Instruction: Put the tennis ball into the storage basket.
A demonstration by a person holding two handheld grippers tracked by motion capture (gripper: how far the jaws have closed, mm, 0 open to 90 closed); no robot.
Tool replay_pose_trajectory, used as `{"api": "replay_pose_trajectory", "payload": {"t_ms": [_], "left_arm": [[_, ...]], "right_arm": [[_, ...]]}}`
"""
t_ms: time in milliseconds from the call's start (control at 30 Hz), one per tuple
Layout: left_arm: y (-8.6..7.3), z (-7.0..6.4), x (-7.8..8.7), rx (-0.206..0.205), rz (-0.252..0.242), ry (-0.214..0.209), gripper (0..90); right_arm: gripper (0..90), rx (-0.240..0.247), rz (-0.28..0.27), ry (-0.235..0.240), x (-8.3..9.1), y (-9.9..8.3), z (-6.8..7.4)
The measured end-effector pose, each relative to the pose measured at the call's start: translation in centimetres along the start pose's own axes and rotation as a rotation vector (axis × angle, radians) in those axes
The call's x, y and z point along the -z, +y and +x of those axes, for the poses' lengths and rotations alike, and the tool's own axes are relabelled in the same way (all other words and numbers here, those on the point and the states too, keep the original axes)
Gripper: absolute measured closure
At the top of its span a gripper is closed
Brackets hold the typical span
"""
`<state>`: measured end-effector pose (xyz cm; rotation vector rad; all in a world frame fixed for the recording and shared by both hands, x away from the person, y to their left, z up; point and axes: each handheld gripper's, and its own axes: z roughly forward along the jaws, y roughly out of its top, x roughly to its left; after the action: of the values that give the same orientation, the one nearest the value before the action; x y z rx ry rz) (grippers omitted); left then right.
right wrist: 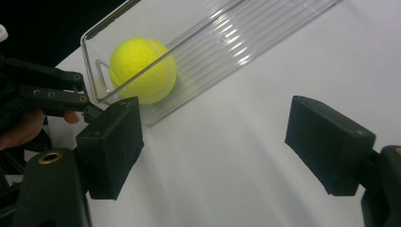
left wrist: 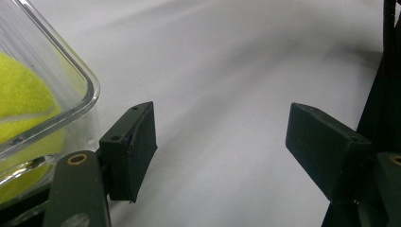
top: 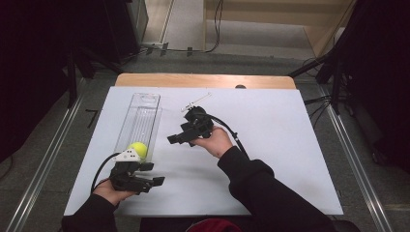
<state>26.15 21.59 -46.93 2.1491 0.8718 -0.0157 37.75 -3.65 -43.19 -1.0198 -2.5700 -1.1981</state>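
No readable text — no labels, brands or numbers

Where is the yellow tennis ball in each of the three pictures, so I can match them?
High view: the tennis ball is left of centre, at the near end of the clear tray.
Left gripper view: the ball is at the left edge, behind the tray's corner.
Right gripper view: the ball is upper left, inside the tray's end.
Shared landmark: the clear tray on the white table cover.
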Motion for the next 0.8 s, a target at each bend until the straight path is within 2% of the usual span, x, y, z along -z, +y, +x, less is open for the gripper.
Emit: {"api": "replay_pose_trajectory", "payload": {"t_ms": [133,200,367,467,800], "left_arm": [[0.0,0.0,0.0,0.001,0.001,0.0,26.3],[0.0,0.0,0.0,0.002,0.003,0.0,26.3],[0.0,0.0,-0.1,0.004,0.003,-0.001,26.3],[0.0,0.0,-0.1,0.004,0.004,0.0,26.3],[-0.1,0.0,-0.1,0.005,0.01,0.004,26.3]], "right_arm": [[17.8,0.02,0.003,-0.038,0.4,-0.5,0.2],[17.8,0.023,-0.005,-0.042,0.6,-0.8,0.3],[17.9,0.037,0.016,-0.049,1.2,-1.4,0.5],[17.9,0.047,-0.002,-0.048,1.4,-1.9,0.5],[17.9,0.034,0.002,-0.058,2.2,-3.7,0.1]]}}
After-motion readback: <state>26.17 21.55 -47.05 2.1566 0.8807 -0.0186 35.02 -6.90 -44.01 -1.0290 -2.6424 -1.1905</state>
